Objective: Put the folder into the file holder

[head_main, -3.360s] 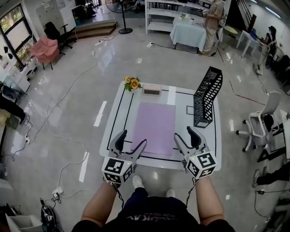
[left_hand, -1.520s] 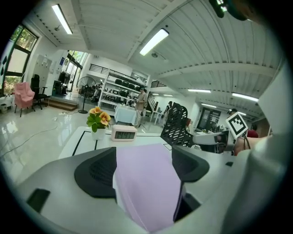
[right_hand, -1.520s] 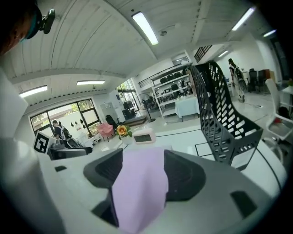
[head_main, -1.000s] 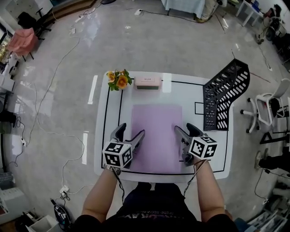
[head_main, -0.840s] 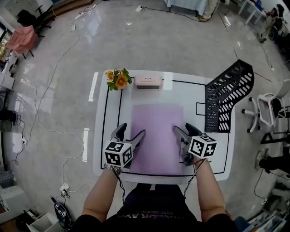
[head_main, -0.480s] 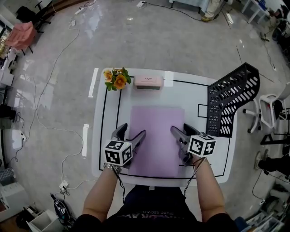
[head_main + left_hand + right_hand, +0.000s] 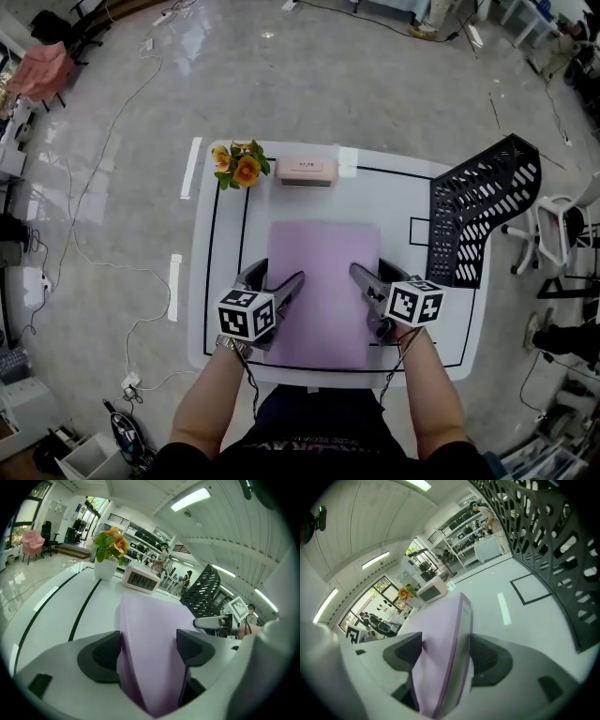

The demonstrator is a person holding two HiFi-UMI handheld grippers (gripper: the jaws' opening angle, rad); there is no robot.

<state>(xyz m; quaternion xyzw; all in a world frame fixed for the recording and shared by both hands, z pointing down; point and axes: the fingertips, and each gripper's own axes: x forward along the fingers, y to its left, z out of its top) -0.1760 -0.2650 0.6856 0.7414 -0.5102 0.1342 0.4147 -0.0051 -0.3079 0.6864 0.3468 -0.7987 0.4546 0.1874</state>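
The purple folder (image 7: 323, 272) lies flat in the middle of the white table (image 7: 225, 309), inside the black line that is drawn on it. Its near edge is close to the table's near edge.

The left gripper (image 7: 277, 274) sits on the folder's left side and the right gripper (image 7: 373, 274) on its right side. In the left gripper view the folder fills the gap and touches both fingers (image 7: 101, 656), so they grasp it. In the right gripper view the fingers (image 7: 487, 660) are likewise clenched on the folder's thick edge.

The black mesh file holder (image 7: 478, 220) stands upright at the right edge of the table, near the right gripper. Only a strip of bare table with a small black square outline lies between it and the folder.

At the far side there is a pot of orange flowers (image 7: 239, 167) at the left corner and a pink clock (image 7: 307, 171) just beside it. Both are apart from the folder's far edge.

A white office chair (image 7: 567, 225) stands on the floor beyond the holder. On the left, cables (image 7: 103, 234) run over the grey floor.
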